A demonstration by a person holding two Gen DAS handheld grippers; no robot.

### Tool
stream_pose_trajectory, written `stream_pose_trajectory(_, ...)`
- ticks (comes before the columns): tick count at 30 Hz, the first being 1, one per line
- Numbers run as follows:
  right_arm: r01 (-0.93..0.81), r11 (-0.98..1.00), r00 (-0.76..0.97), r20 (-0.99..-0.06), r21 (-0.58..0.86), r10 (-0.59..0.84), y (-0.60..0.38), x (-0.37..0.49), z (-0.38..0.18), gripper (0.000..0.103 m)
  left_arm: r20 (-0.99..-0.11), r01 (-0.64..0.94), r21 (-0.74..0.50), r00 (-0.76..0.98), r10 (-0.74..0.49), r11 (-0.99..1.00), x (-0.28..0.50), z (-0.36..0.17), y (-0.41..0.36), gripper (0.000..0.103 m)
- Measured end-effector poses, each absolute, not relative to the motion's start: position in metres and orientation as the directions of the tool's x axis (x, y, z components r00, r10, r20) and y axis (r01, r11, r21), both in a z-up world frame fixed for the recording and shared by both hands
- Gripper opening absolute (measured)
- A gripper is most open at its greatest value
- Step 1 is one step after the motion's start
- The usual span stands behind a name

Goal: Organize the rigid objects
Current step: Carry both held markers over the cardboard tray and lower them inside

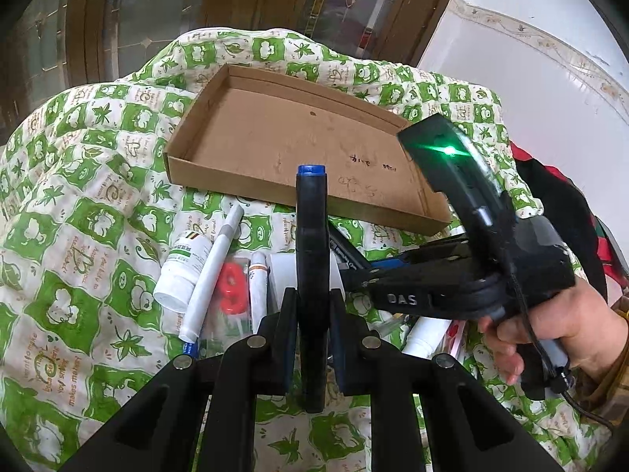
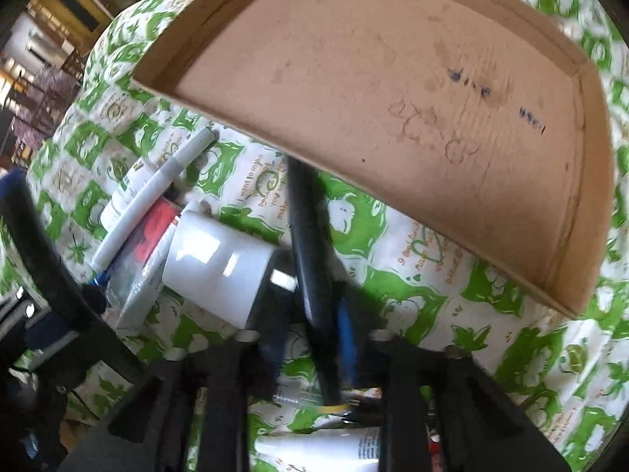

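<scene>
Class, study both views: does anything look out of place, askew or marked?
The cardboard tray holds nothing, but its floor carries pen scribbles and stains. The white bottle and the white marker lie jumbled on the quilt beside it.

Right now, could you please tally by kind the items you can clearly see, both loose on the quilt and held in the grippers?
Dark markers held in grippers: 2 (left gripper holds a blue-capped marker; right gripper holds a dark pen)
White markers: 1
White bottles: 1
White rolls: 1
Red packets: 1
Total: 6; cardboard tray holds nothing.
</scene>
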State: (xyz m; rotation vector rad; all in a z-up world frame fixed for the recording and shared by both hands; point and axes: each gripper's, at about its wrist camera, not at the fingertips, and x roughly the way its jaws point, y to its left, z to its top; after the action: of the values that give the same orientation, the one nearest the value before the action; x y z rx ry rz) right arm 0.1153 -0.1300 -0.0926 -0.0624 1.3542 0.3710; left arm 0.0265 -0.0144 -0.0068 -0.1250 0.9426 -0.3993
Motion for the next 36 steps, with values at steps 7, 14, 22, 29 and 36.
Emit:
stream_pose_trajectory(7,-0.267,0.920,0.156,-0.930,0.286,0.334,-0.132,0.108,-0.071,0.014,-0.742,0.283,-0.277,0.544,-0.392,0.918,0.023,-0.002,-0.012,0.015)
stream_pose_trajectory(14,-0.286,0.872,0.192,-0.867,0.398,0.459,-0.153,0.081,-0.027,0.014,-0.715,0.287,-0.311,0.558,-0.422,0.906,0.023,0.009,-0.008,0.015)
stream_pose_trajectory(22,-0.161,0.906,0.338,-0.840,0.392,0.424,-0.197,0.103,-0.005,0.014,-0.710,0.327,-0.315,0.542,-0.450,0.891,0.065,0.035,-0.030,0.015)
stream_pose_trajectory(29,-0.056,0.927,0.398,-0.844,0.370,0.361,-0.241,0.135,-0.013,0.014,-0.726,0.358,-0.306,0.512,-0.459,0.882,0.124,0.041,-0.068,0.015)
stream_pose_trajectory(36,0.006,0.927,0.433,-0.837,0.374,0.335,-0.279,0.164,-0.022,0.014,-0.761,0.330,-0.327,0.463,-0.454,0.886,0.182,0.015,-0.100,0.014)
